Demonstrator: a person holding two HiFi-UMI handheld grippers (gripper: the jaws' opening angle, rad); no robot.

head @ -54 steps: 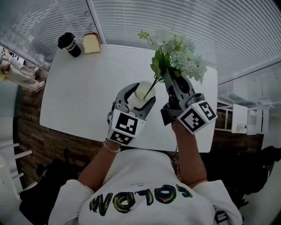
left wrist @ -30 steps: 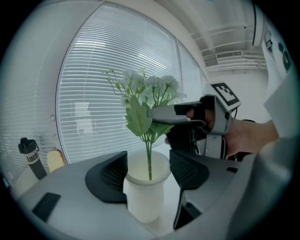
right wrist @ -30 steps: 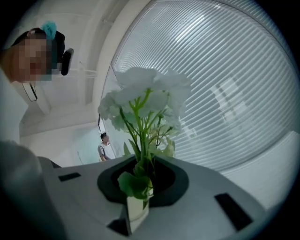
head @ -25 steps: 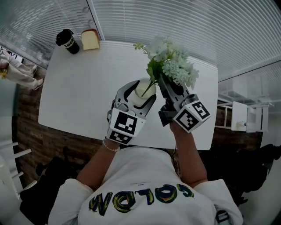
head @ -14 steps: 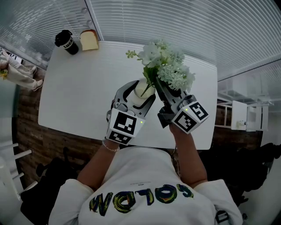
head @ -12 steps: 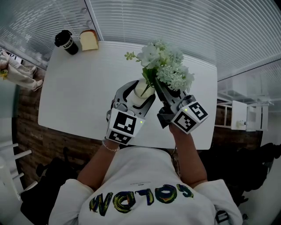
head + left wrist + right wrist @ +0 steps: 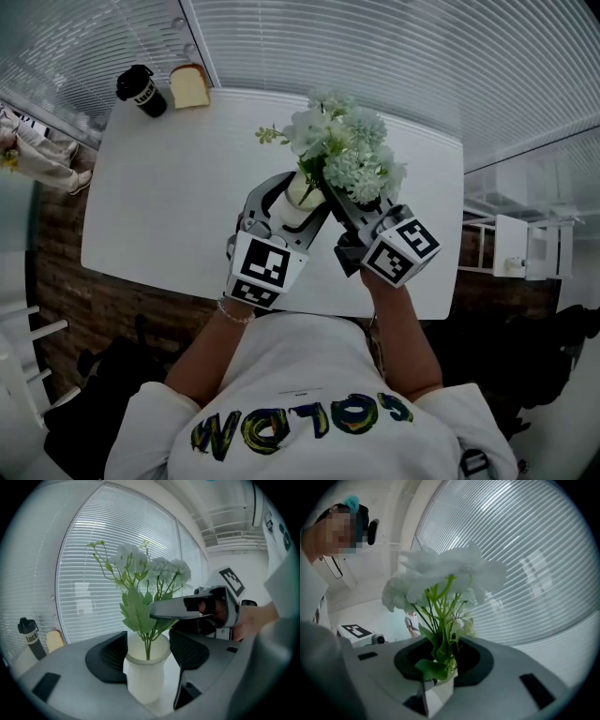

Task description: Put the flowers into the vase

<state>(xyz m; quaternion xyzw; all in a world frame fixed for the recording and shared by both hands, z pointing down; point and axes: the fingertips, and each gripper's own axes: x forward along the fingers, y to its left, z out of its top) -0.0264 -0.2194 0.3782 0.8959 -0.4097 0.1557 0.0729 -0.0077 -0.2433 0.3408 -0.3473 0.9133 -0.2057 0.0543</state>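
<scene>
My left gripper point(image 7: 295, 211) is shut on a white vase point(image 7: 302, 192) just above the white table point(image 7: 169, 187); in the left gripper view its dark pads point(image 7: 110, 658) press both sides of the vase point(image 7: 146, 672). A bunch of pale green-white flowers point(image 7: 342, 150) stands with its stems down in the vase mouth. My right gripper point(image 7: 330, 192) reaches in level from the right at the stems. Its jaws are opening, with the stems and leaves point(image 7: 440, 653) between them and a gap on each side. The left gripper view shows that gripper point(image 7: 187, 609) beside the leaves.
A black lidded cup point(image 7: 137, 90) and a slice of bread point(image 7: 192, 86) sit at the table's far left corner. White blinds run behind the table. White chairs point(image 7: 525, 248) stand off its right end. A person point(image 7: 411, 623) stands far off in the right gripper view.
The flowers and my right gripper have shifted left and lower, so the blooms now sit right over the vase. The left gripper and vase have stayed put.
</scene>
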